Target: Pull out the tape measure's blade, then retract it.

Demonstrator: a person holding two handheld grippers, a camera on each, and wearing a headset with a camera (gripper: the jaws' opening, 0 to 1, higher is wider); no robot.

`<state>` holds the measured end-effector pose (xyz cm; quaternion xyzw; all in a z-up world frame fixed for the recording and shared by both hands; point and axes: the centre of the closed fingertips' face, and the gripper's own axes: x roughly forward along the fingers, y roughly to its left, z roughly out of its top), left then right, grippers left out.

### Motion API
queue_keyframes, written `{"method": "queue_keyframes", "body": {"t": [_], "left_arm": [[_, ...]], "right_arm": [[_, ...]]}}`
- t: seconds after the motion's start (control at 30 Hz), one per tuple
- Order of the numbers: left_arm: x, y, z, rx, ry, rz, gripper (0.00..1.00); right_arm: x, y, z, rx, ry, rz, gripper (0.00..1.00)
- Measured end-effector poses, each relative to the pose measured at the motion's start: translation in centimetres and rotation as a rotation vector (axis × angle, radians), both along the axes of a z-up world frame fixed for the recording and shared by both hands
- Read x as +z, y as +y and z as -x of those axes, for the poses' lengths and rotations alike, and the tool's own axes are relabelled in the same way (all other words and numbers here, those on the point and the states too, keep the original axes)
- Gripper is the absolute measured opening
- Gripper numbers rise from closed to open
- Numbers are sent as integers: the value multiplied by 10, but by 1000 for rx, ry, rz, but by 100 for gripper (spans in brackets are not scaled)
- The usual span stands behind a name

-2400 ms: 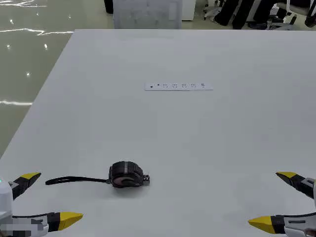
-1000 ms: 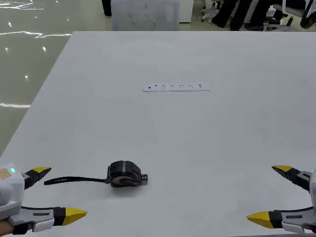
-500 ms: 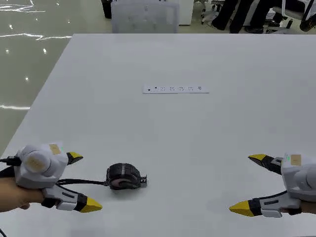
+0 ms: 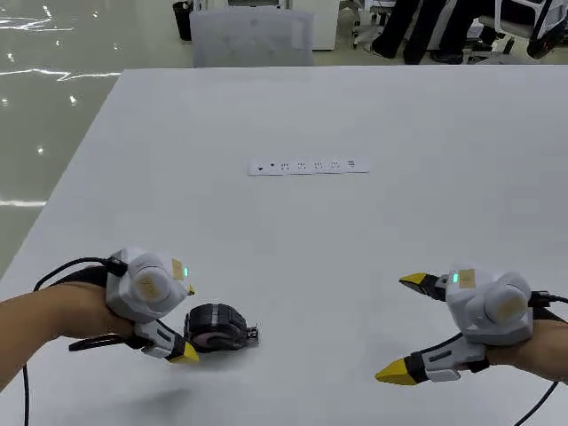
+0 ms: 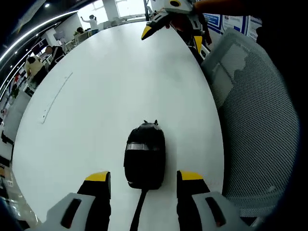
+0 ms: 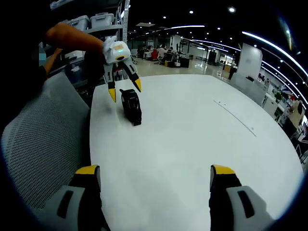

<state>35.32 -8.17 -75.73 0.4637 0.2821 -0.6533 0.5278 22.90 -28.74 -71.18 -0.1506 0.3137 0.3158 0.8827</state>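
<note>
The tape measure (image 4: 217,327) lies on the near left part of the white desk (image 4: 355,231). It is black and round, and there is one of it. Its blade is rolled up inside. A thin black strap (image 5: 139,211) trails from its back end.

The left hand-held gripper (image 4: 188,324) is right behind it. Its two yellow tips are apart, one on each side of the back end, and they do not squeeze it. The right hand-held gripper (image 4: 401,327) is well off to the right above bare desk, and its tips are wide apart too. Nothing lies between the two.

One long white power strip (image 4: 306,166) sits flat farther up the desk.

The left gripper view shows the tape measure (image 5: 144,156) close up between the tips. The right gripper view shows it (image 6: 130,105) from the front, with the left hand-held gripper (image 6: 125,90) above it and a grey mesh chair (image 6: 33,149) beside the desk.
</note>
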Motion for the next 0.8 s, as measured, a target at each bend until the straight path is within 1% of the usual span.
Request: {"method": "queue_keyframes", "body": {"t": [0.1, 0.2, 0.3, 0.33, 0.37, 0.4, 0.43, 0.47, 0.5, 0.57, 0.6, 0.63, 0.67, 0.7, 0.73, 0.77, 0.8], "left_arm": [[-6, -9, 3, -17, 7, -12, 52], [-11, -13, 1, -4, 13, -28, 48], [-15, -15, -2, 16, 0, -44, 45], [-15, -16, -1, 7, -8, -44, 43], [-15, -16, 2, -20, -9, -47, 41], [-18, -13, 9, -74, 5, -67, 35], [-17, -15, 4, -66, -39, -51, 35], [-17, -13, 6, -111, -62, -61, 35], [-17, -13, 8, -146, -75, -63, 35], [-17, -11, 11, -166, -67, -68, 34], [-18, -12, 9, -135, -60, -70, 34], [-18, -12, 6, -73, -38, -63, 34], [-17, -14, 4, -43, -25, -57, 34], [-17, -14, 5, -31, -8, -50, 34], [-17, -14, 5, -62, -22, -54, 34], [-18, -14, 6, -74, -28, -55, 34], [-18, -14, 6, -69, -26, -57, 34]], "right_arm": [[-3, 10, -10, 22, 10, -3, 96], [-5, 21, -19, 55, 13, -1, 96], [-8, 30, -30, 72, 16, -4, 96], [-8, 33, -34, 74, 13, -5, 96], [-7, 35, -37, 78, 11, -8, 95], [-7, 41, -39, 95, 13, -19, 95], [-7, 46, -40, 108, 13, -26, 95], [-7, 50, -41, 129, 11, -25, 94], [-7, 52, -41, 136, 13, -23, 94], [-10, 58, -40, 159, 28, -23, 92], [-12, 61, -40, 166, 33, -22, 91], [-14, 64, -41, 174, 36, -19, 90], [-16, 66, -42, 176, 37, -17, 90], [-19, 69, -43, 179, 41, -14, 90], [-23, 72, -45, 181, 45, -6, 89], [-26, 73, -47, 181, 43, -1, 88], [-29, 77, -50, 184, 35, 1, 87]]}}
